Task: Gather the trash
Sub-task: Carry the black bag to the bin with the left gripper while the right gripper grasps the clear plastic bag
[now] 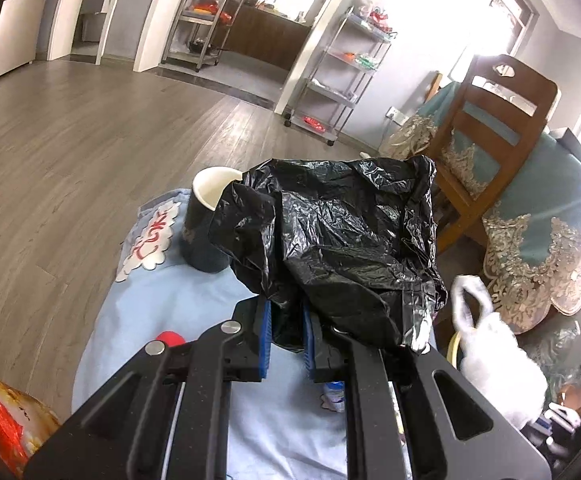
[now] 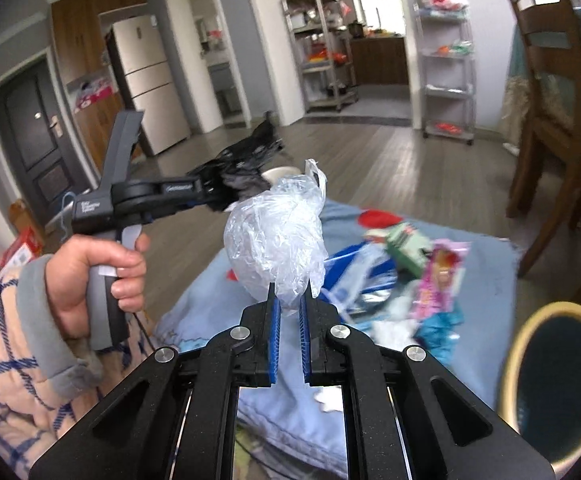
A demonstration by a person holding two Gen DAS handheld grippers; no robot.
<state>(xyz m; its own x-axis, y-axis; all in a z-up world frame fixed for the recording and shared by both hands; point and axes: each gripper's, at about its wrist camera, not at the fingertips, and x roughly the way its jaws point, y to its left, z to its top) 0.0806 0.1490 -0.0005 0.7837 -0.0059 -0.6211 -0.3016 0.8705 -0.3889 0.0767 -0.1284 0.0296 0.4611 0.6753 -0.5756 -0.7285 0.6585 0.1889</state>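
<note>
Two grippers clamped: left gripper (image 1: 286, 340) grips black bag (image 1: 330, 240); right gripper (image 2: 289, 316) grips upright plastic wad (image 2: 278, 240).

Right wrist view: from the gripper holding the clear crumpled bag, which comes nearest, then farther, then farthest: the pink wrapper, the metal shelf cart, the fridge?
Measured from the right gripper, shut on the clear plastic bag:
1. Pink wrapper, on the blue cloth, just right.
2. Metal shelf cart, across the floor, against the right wall.
3. Fridge, far left; its order with the cart is too close to call.

Grey wood-plank floor (image 1: 90, 128), pale grey walls, metal shelf racks (image 1: 338, 68) (one on castors), a wooden chair (image 1: 490, 128), a fridge (image 2: 146, 80), bright window glare beyond.
</note>
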